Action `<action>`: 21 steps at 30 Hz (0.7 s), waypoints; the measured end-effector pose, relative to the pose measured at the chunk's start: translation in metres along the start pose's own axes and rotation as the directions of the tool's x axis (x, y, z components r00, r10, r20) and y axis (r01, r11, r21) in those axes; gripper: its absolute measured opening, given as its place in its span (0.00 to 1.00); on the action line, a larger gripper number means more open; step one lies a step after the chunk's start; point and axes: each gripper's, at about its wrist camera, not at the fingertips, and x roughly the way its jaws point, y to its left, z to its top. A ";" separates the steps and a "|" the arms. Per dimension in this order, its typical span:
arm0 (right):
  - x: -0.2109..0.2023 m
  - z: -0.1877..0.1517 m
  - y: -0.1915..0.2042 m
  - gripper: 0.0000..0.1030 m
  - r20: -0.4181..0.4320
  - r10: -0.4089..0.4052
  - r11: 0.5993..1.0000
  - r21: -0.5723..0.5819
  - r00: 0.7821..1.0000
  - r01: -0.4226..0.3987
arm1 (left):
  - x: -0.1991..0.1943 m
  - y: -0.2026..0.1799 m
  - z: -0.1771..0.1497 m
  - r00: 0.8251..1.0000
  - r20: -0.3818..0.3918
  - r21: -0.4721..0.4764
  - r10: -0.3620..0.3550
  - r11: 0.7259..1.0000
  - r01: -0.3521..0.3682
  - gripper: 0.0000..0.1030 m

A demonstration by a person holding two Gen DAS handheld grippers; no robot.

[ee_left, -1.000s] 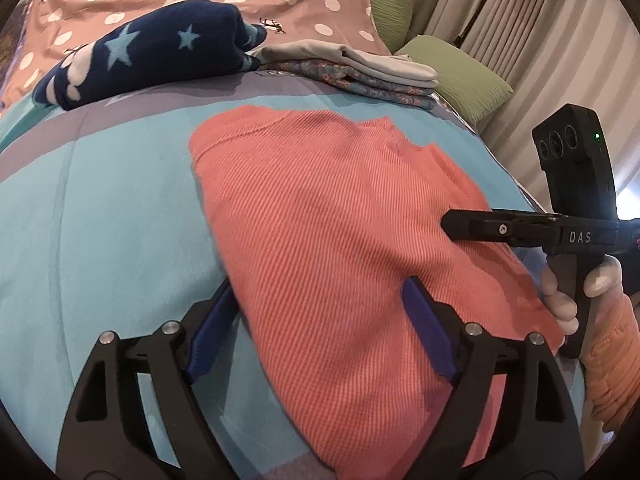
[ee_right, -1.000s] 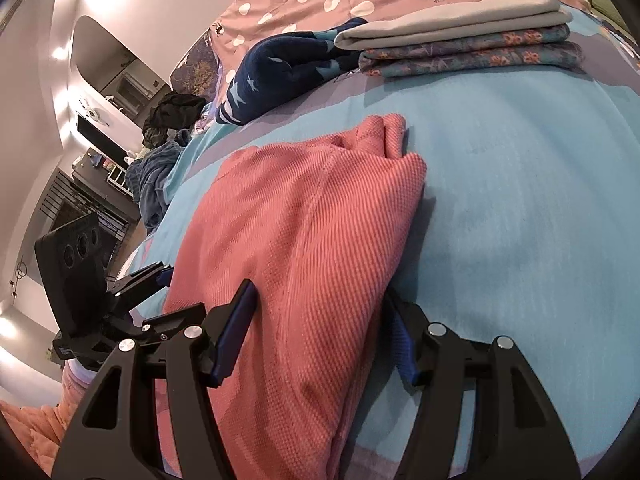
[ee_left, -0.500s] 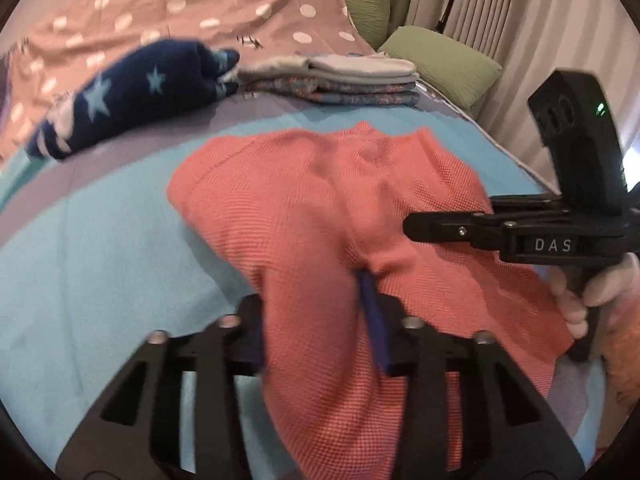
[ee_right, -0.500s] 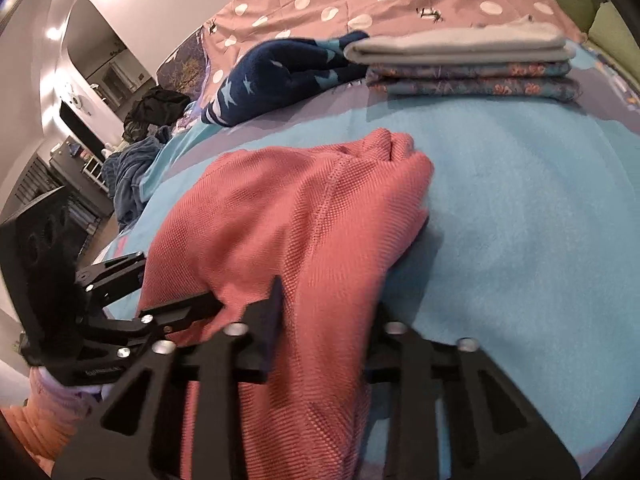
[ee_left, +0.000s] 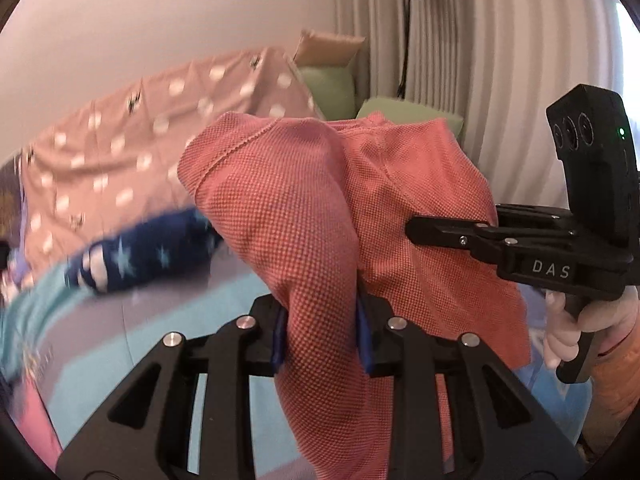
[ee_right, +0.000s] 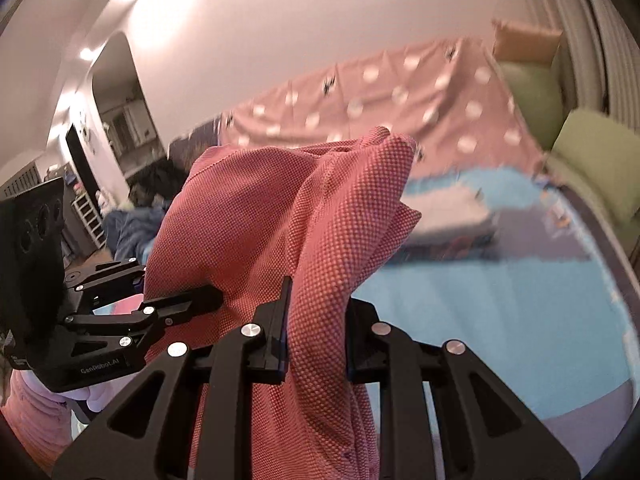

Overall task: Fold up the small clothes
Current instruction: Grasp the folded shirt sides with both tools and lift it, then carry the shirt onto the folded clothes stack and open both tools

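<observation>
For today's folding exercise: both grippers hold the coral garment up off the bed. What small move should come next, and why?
Probably carry it forward and lower the free far edge onto the blue bedspread. The left gripper and right gripper have just been closing and now pinch the coral garment, which hangs bunched, not yet folded flat.

Left wrist view: mounted just behind the left gripper [ee_left: 322, 330], facing forward and slightly down across the bed [ee_left: 160, 344] toward its far edge, very close to the coral garment [ee_left: 288, 216]. Right wrist view: likewise behind the right gripper [ee_right: 316, 332], facing the same far edge. Shared: garment, dotted cover [ee_right: 400, 92], green pillows [ee_left: 332, 88], each other's gripper.
</observation>
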 end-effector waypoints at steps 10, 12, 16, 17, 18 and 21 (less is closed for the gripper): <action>-0.023 0.062 -0.023 0.20 0.125 -0.102 0.991 -0.069 0.987 0.112 | 0.015 -0.018 0.082 0.994 0.106 0.076 -0.007 0.997 -0.001 0.27; -0.011 0.077 -0.034 0.20 0.129 -0.112 0.990 -0.074 0.985 0.122 | 0.030 -0.015 0.097 0.994 0.107 0.079 -0.001 0.997 -0.008 0.27; 0.018 0.106 -0.056 0.20 0.121 -0.123 0.987 -0.087 0.985 0.134 | 0.064 -0.003 0.123 0.995 0.090 0.081 0.036 0.996 -0.043 0.27; 0.031 0.115 -0.063 0.20 0.117 -0.130 0.985 -0.097 0.985 0.142 | 0.074 0.002 0.130 0.995 0.085 0.078 0.047 0.995 -0.054 0.27; 0.040 0.121 -0.067 0.20 0.114 -0.136 0.984 -0.102 0.984 0.148 | 0.084 0.007 0.138 0.995 0.078 0.077 0.058 0.995 -0.064 0.27; 0.074 0.140 -0.084 0.20 0.101 -0.154 0.981 -0.105 0.983 0.164 | 0.126 0.028 0.163 0.993 0.054 0.076 0.102 0.991 -0.106 0.27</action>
